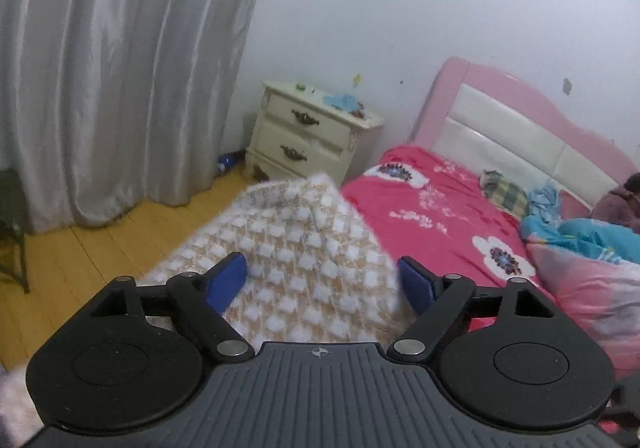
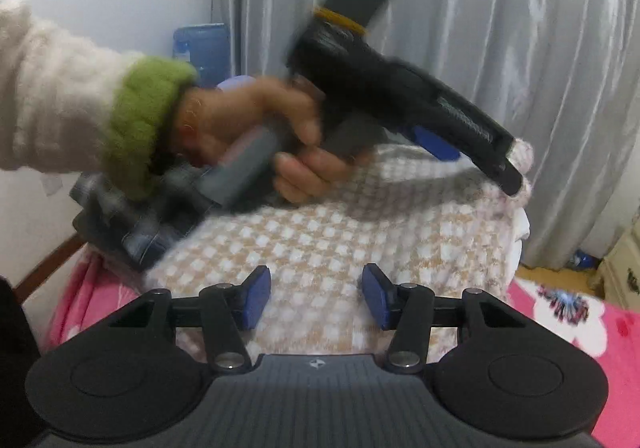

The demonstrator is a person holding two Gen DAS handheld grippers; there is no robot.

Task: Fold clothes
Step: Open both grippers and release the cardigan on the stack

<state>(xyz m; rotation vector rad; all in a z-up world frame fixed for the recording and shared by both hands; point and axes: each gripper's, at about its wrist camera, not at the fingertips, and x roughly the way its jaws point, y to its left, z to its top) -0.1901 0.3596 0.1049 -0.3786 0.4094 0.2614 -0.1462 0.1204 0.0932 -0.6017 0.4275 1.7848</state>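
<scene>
While both claws, left (image 1: 322, 280) and right (image 2: 316, 296), gape empty over the checked sweater (image 1: 304, 248) (bed (image 1: 432, 215) beneath), gripping an edge looks next.

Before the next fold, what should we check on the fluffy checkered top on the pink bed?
1. Left tool open: ok, its pads stand wide apart with the checkered top between them, not pinched.
2. Right tool free of cloth: ok, its pads stand apart over the top and press nothing.
3. Top lying flat: not ok, one part is raised and bunched in the left wrist view.
4. Grip on an edge: not ok, neither tool pinches the top.
5. Room on the pink sheet: ok on the near part; a blue quilt lies by the headboard.
6. Where the top's sleeves are: cannot tell, the pictures are blurred.
</scene>
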